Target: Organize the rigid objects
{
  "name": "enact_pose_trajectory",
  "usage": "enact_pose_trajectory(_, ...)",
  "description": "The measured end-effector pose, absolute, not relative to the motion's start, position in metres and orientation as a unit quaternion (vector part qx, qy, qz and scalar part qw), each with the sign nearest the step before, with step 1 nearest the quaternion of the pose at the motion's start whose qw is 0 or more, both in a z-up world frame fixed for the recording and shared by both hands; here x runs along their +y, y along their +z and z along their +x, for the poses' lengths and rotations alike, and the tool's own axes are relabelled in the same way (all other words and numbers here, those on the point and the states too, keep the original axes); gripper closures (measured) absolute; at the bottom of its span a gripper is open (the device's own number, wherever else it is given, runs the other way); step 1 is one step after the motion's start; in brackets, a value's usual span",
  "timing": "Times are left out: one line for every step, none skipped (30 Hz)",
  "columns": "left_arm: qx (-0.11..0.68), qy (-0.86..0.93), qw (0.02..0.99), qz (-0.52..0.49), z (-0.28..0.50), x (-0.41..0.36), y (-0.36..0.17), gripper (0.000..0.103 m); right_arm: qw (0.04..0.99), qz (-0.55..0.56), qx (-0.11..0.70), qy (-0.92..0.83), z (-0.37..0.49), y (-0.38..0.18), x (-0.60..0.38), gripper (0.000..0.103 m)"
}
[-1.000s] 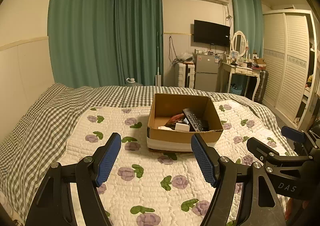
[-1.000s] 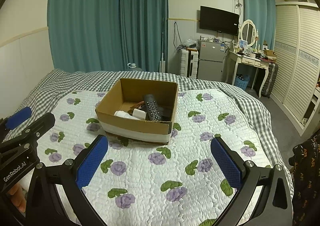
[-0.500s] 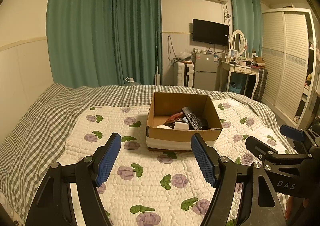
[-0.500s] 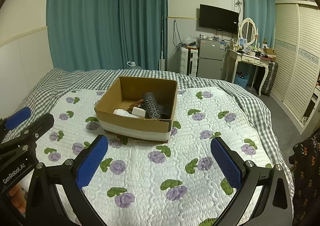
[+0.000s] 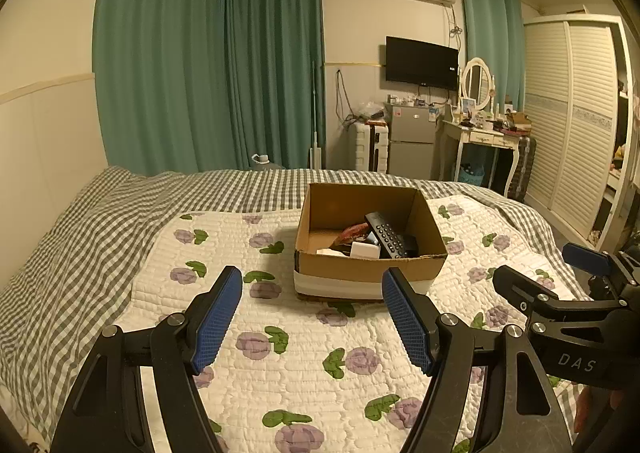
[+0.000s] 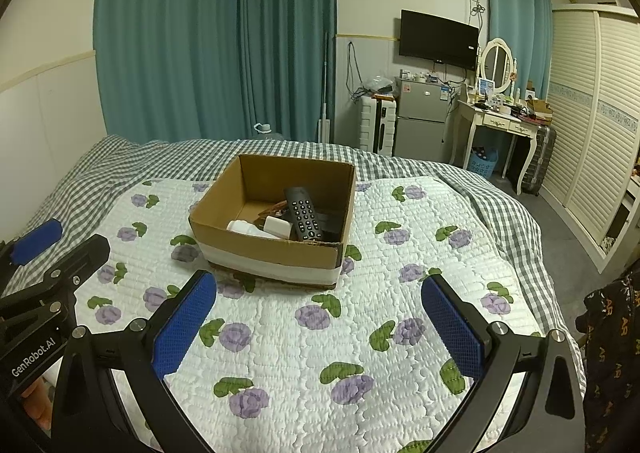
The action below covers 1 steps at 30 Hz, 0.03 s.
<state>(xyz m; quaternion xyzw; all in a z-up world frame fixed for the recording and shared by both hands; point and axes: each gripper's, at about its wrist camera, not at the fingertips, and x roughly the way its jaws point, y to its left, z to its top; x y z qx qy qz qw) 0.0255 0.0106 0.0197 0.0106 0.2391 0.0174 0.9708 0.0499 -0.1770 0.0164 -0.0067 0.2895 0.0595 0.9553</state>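
An open cardboard box (image 5: 362, 203) (image 6: 294, 177) with a white band sits on the flowered quilt. Inside lie a black remote control (image 5: 387, 233) (image 6: 303, 215), a white block (image 5: 365, 251) (image 6: 278, 227), a reddish-brown item (image 5: 352, 233) and a white bottle-like object (image 6: 242, 227). My left gripper (image 5: 312, 295) is open and empty, held above the quilt in front of the box. My right gripper (image 6: 318, 303) is open and empty, also in front of the box; it also shows at the right of the left wrist view (image 5: 560, 277).
The white quilt (image 6: 320, 333) lies over a checked bedspread (image 5: 80, 237). Beyond the bed stand green curtains, a small fridge (image 6: 420, 119), a white dressing table (image 6: 500, 121), a suitcase and a louvred wardrobe (image 6: 600, 113) at the right.
Both grippers have drawn back and risen slightly, so the box looks a little farther and smaller. Both stay open and empty.
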Motion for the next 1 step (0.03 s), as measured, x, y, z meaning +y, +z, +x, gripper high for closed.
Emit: enact_pose_trajectory(0.24, 0.017, 0.971, 0.011, 0.0257, 0.0108, 0.0197, 0.028, 0.955, -0.006, 0.289, 0.059, 0.0498, 0.0165, -0.1764, 0.0)
